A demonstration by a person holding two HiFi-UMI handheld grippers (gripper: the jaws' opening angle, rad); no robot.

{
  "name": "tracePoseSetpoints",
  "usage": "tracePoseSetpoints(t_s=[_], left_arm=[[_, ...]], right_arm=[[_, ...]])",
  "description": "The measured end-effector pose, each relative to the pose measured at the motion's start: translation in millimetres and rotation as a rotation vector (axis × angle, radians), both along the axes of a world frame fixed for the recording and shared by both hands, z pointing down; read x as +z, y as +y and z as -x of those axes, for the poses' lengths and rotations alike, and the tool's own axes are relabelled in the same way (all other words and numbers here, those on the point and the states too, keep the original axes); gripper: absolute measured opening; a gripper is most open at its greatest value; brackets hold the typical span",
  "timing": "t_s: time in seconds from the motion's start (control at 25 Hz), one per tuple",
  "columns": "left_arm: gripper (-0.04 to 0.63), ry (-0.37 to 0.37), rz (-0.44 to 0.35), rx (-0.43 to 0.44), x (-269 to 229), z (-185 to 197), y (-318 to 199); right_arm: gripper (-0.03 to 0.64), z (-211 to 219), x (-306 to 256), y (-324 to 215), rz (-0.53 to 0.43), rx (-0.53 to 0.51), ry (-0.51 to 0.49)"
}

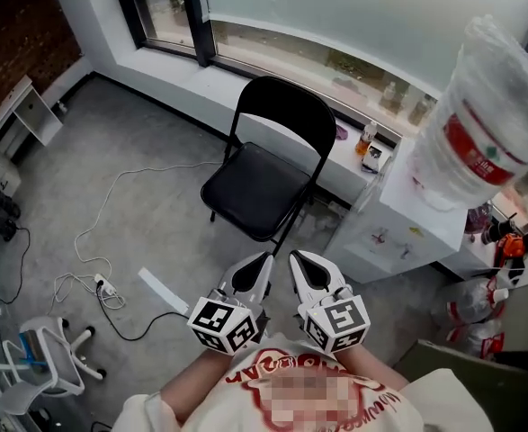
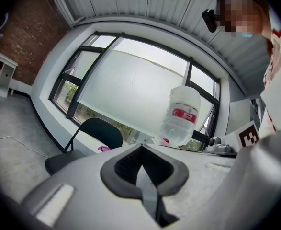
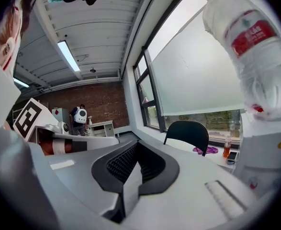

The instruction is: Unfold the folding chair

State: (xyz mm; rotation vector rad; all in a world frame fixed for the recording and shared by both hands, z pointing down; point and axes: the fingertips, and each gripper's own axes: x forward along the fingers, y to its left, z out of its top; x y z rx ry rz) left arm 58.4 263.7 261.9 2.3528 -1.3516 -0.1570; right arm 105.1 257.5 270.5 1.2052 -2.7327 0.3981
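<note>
Standing unfolded | folding chair [image 1: 256, 192] | upright, tall axis vertical | front faces lower-left

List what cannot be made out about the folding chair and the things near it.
- Left gripper view: the folding chair's lower legs are hidden behind the left gripper's body.
- Right gripper view: its seat and legs are hidden behind the right gripper.
- Head view: the print on the water bottle's label is too small to read.
- Head view: the small bottle on the sill is too small to identify.

Folding chair [image 1: 262, 187] before window sill [image 1: 184, 72], water dispenser [image 1: 397, 234] at its right, cables [image 1: 102, 288] on floor [image 1: 147, 142] left
</note>
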Motion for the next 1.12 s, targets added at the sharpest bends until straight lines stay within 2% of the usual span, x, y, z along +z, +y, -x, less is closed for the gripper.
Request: tracePoseSetpoints(t_s=[0.44, 0.76, 1.12], left_arm=[[0.000, -0.024, -0.028, -0.057, -24, 16, 62], [0.000, -0.034, 0.017, -0.021, -14, 31, 90], [0.000, -0.020, -0.017, -0.037, -23, 54, 104]], right_arm=[[0.021, 14, -28, 53, -0.029, -0.039, -0.042], [0.021, 38, -18, 84, 0.008, -0.043, -0.025], [0.021, 58, -25, 104, -0.015, -0.044, -0.002]])
